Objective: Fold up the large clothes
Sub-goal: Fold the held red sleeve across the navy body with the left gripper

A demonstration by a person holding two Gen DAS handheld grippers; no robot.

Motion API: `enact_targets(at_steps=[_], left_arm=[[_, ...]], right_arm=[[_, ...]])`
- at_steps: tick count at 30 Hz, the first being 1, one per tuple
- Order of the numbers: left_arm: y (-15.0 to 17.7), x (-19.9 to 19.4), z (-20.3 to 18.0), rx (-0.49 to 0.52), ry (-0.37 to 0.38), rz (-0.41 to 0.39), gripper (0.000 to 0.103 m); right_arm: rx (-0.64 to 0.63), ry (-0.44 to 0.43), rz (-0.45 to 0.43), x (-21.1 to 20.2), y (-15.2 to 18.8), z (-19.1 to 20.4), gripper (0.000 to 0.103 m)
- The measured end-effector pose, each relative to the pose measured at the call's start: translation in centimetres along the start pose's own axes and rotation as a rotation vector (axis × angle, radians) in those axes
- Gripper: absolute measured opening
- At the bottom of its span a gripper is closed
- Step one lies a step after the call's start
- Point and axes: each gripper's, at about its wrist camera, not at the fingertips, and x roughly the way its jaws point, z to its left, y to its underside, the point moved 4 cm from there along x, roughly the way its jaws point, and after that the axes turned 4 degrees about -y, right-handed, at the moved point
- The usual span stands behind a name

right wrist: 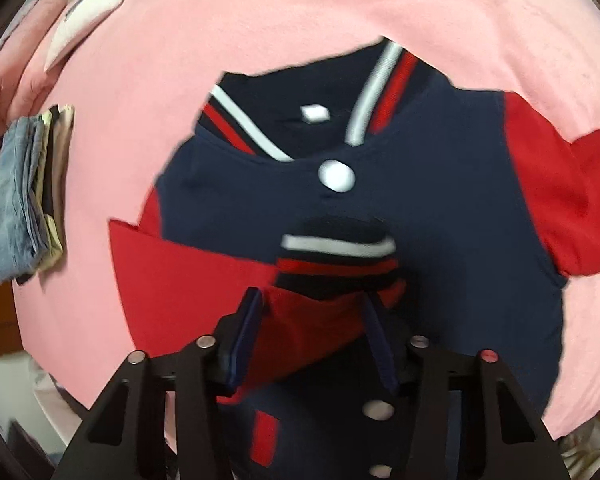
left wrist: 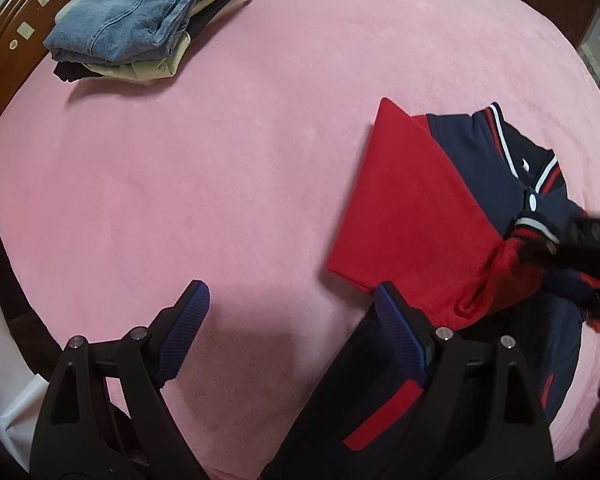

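Note:
A navy and red varsity jacket (right wrist: 440, 208) lies face up on the pink blanket (right wrist: 300, 8), collar far from me. One red sleeve (left wrist: 412, 200) is folded across its front. My right gripper (right wrist: 312, 300) is shut on that sleeve's striped cuff (right wrist: 336, 264) and holds it over the jacket's chest; it enters the left wrist view from the right edge (left wrist: 556, 244). My left gripper (left wrist: 292, 300) is open and empty, low over the blanket at the jacket's lower left edge. The other red sleeve (right wrist: 572, 200) lies spread out to the right.
A stack of folded clothes topped by blue jeans (left wrist: 140, 12) sits at the far left of the blanket. A wooden headboard (left wrist: 16, 28) stands behind it. A pink pillow (right wrist: 28, 52) lies at the bed's end.

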Motion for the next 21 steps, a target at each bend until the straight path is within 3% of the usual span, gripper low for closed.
enact_targets(at_steps=[5, 11, 12, 14, 16, 21], left_arm=[[0.2, 0.3, 0.3, -0.015, 0.017, 0.014, 0.083], [-0.1, 0.8, 0.3, -0.025, 0.016, 0.025, 0.083], [-0.1, 0.9, 0.3, -0.022, 0.016, 0.025, 0.083], [-0.1, 1.2, 0.1, -0.013, 0.013, 0.031, 0.083], [0.0, 1.5, -0.1, -0.009, 0.006, 0.044, 0.083], [-0.2, 1.9, -0.7, -0.028, 0.037, 0.045, 0.083]], right_arm=[[0.118, -0.034, 0.105, 0.9, 2.4, -5.0, 0.052], [0.242, -0.21, 0.058, 2.2, 2.5, -6.3, 0.052], [0.242, -0.236, 0.033, 2.2, 2.0, -5.8, 0.05], [0.201, -0.28, -0.002, 2.1, 1.4, -4.8, 0.02], [0.15, -0.336, -0.063, 1.3, 0.6, -3.4, 0.013], [-0.03, -0.456, -0.29, -4.4, -1.1, -0.7, 0.012]])
